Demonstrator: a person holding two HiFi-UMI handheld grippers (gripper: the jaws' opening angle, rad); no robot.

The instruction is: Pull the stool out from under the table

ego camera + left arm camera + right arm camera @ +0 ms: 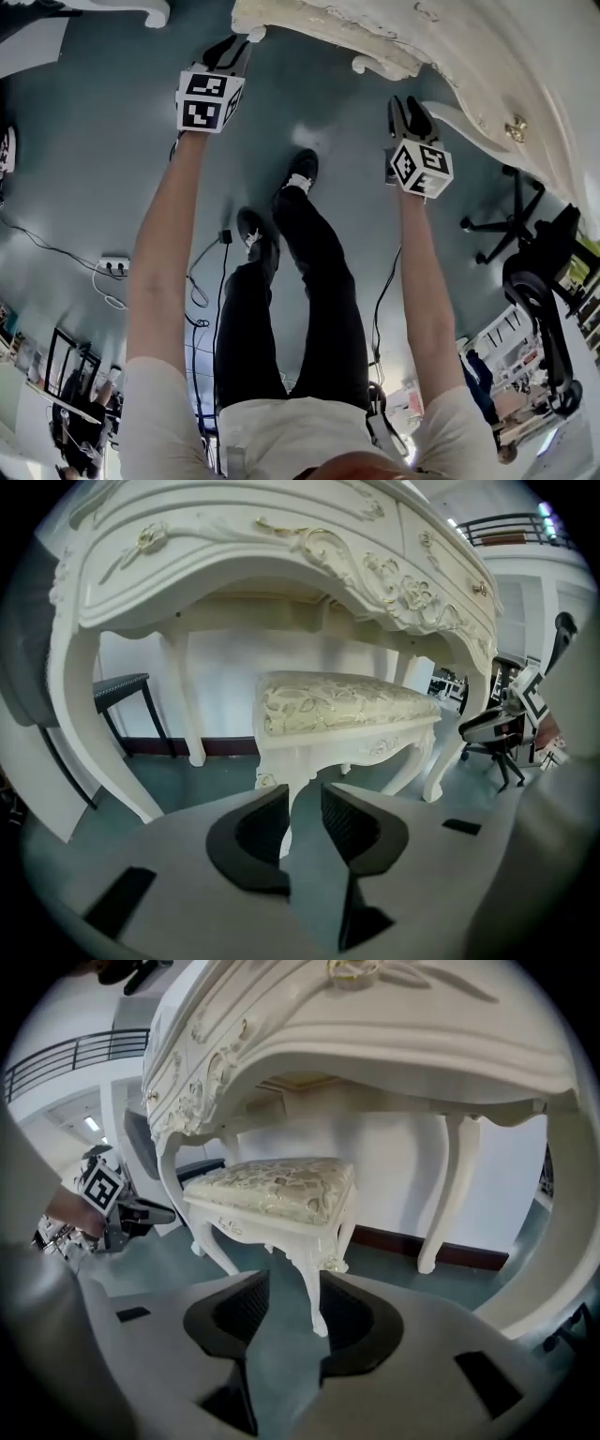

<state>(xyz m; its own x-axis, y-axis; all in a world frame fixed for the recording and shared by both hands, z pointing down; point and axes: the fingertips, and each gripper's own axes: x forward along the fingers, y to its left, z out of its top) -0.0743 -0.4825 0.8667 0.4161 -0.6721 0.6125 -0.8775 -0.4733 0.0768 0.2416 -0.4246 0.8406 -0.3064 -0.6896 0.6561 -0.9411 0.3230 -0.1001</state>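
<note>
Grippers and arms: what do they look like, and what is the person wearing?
The left gripper and right gripper each have a grey body, black curved jaws with ribbed pads, and a white cube bearing black square markers. The arms are bare below short white sleeves. The trousers are dark.

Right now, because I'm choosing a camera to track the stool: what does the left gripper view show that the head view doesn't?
Only the left gripper view: the cushioned stool under the carved white table. Only the head view: the person's legs and shoes, a power strip. Both: that table and a black office chair.
</note>
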